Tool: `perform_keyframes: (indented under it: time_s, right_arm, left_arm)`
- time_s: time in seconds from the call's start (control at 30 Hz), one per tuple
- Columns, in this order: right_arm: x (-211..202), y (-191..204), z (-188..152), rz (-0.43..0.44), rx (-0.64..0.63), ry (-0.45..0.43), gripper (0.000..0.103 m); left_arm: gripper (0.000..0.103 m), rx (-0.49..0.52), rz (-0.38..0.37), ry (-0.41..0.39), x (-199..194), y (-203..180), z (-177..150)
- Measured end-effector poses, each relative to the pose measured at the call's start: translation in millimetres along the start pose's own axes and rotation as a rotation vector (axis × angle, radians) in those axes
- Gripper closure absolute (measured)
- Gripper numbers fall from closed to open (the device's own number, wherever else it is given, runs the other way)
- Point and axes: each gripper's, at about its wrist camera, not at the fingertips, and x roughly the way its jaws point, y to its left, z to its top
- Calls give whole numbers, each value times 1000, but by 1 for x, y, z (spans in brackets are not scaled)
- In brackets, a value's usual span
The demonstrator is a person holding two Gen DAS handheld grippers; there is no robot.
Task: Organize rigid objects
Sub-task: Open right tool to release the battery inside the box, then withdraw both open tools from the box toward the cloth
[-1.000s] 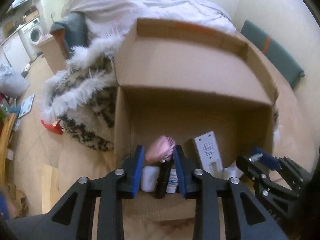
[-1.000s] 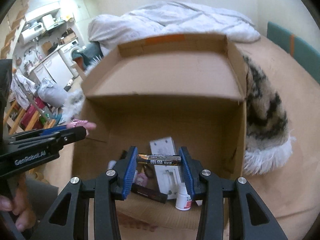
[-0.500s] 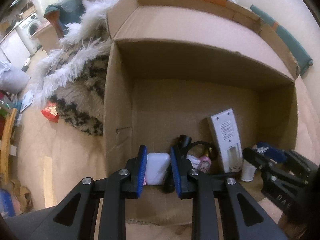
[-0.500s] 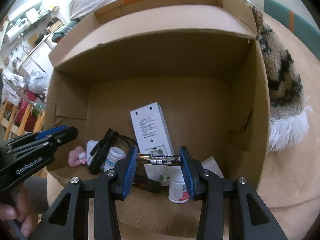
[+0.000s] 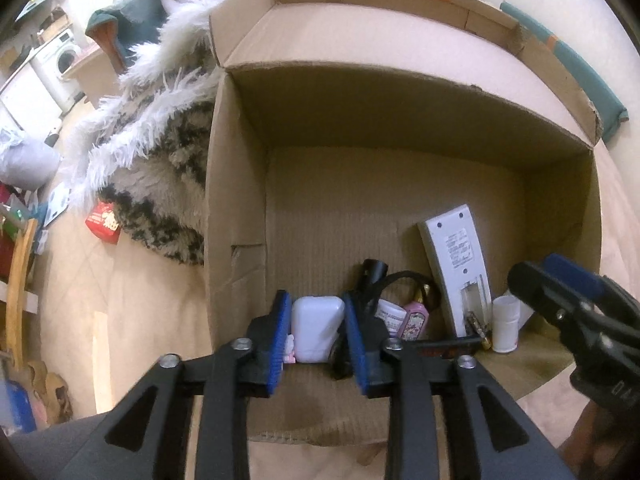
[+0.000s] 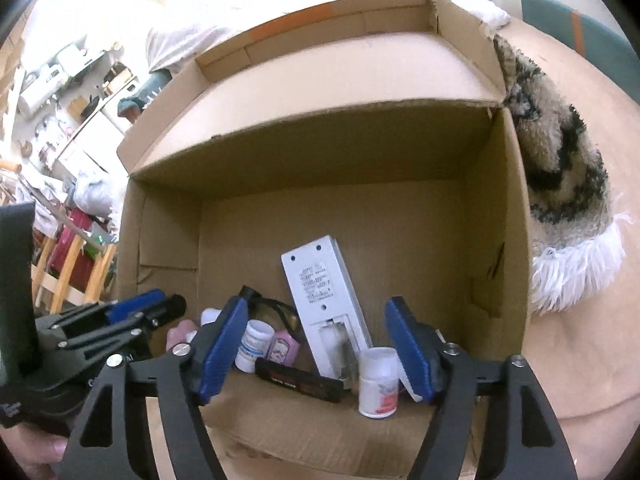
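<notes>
An open cardboard box (image 5: 236,208) (image 6: 496,240) holds a white remote (image 5: 456,264) (image 6: 324,292) lying back side up, a white pill bottle (image 5: 505,322) (image 6: 378,380), a black flashlight (image 5: 370,280), a pink bottle (image 5: 416,318) (image 6: 285,350) and a battery (image 5: 478,328) beside the remote. My left gripper (image 5: 318,328) is inside the box with a white block (image 5: 318,328) between its blue pads. My right gripper (image 6: 316,354) is open and empty above the remote's lower end.
A furry black-and-white blanket (image 5: 160,184) (image 6: 560,152) lies along both sides of the box on a beige sofa surface (image 6: 592,360). A red packet (image 5: 103,220) lies left of the box. A flat black item (image 6: 300,378) lies in the box front.
My right gripper opened and let go of the battery, which now lies by the remote. My left gripper, holding the white block, widened slightly low in the box.
</notes>
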Motion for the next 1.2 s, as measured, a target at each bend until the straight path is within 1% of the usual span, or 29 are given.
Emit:
perform_keyframes:
  time_s: [0.1,0.17,0.23,0.33,0.4,0.43,0.57,0.63,0.77,0.97,1.07,1.2]
  right_arm:
    - [3,-1,2,5,15,10,23]
    - [3,-1,3,-3,14,12,23]
    - [2,0,2,-5,12,11,23]
    - [-2,0,-1,-22,5,-13,22]
    - [-5,0,0,-24,7,-28,7]
    - [-7,0,1,-16,14,-42,0]
    - [-13,-2,3,-9,27,-71,0]
    - [-12,-2,4,-8,27,-71,0]
    - [-13,-2,2,-8,26,-61,0]
    - [-18,2,4,-15,12,-82,0]
    - [-24,3,3,-19,7,-95,0]
    - [-36,3,-1,-17,13,-108,0]
  left_arm:
    - [60,1,7,-15,-3,0,-1]
    - [56,8,9,-24,-5,-1,0]
    - [52,8,-6,-21,-4,-1,1]
    - [47,6,-23,-24,-5,-1,0]
    - [43,16,-24,-32,-6,-3,0]
    - [42,21,-24,-39,-8,-4,0]
    - [40,26,-12,-68,-13,-5,1]
    - [39,21,-14,-74,-15,-4,2]
    - [39,13,-21,-71,-14,-1,1]
    - [39,24,-23,-73,-19,-3,-2]
    - [39,6,-50,-56,-22,0,-3]
    - [39,-27,-50,-43,-29,5,-5]
